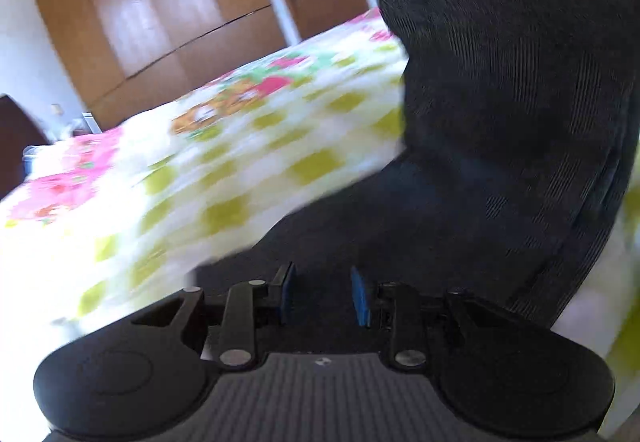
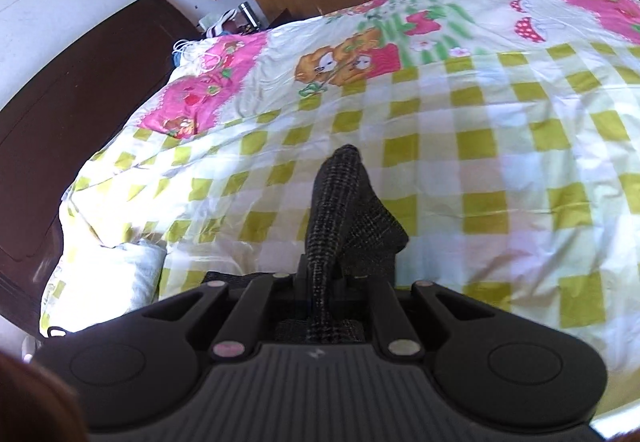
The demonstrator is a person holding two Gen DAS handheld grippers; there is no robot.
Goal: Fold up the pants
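Two tools work on one pair of dark, thin-striped cloth pants (image 1: 500, 102). The right tool (image 2: 320, 278) is pinched tight on a bunched-up bit of the pants, and that bit sticks up past its tips, above the bed with the yellow-green checked, bear-and-strawberry cover (image 2: 500, 162).

The left tool (image 1: 324, 294) has its blue pads (image 1: 360, 298) a little way apart, with nothing squeezed between them. Dark cloth lies right in front of it and under it.

In the left view the pants go up like a tall wall on the right side, from the bed near the tool to the top of the view. So the long way of the pants runs up and down there, and the loose low end is nearest the left tool. I think that tool should grab there next. The left view is blurry.
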